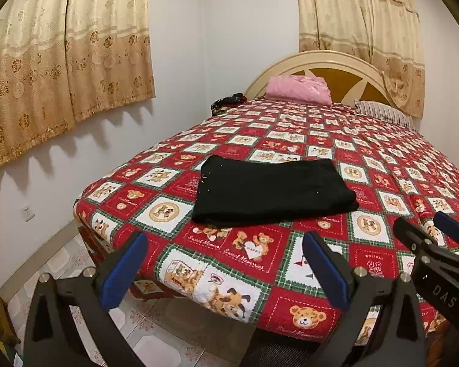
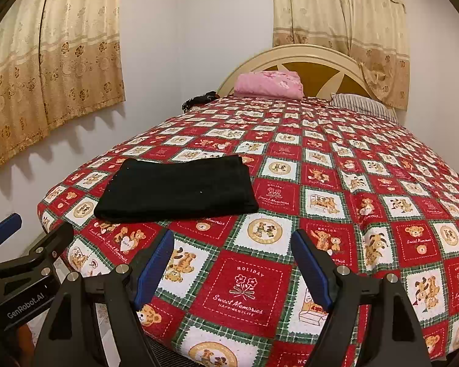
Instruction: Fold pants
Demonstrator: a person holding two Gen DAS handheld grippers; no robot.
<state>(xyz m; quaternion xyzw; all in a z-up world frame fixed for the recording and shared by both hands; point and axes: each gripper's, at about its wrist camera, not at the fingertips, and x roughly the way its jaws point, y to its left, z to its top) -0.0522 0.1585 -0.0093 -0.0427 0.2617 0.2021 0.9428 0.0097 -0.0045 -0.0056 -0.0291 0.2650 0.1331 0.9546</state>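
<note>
1 pants [image 1: 272, 192], 2 pillows [image 1: 298, 88]

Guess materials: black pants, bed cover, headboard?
Black pants: soft matte fabric, likely knit or cotton; folded edges look thick and rounded, no sheen. Bed cover: printed cloth, probably quilted cotton; stitched-looking lines around the teddy bear squares. Headboard: rigid, cream painted frame with brown panels, likely wood or laminate; smooth, slightly glossy.

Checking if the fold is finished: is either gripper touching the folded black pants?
Apart. The left wrist view shows bedspread between the folded black pants and both the left gripper and right gripper.
</note>
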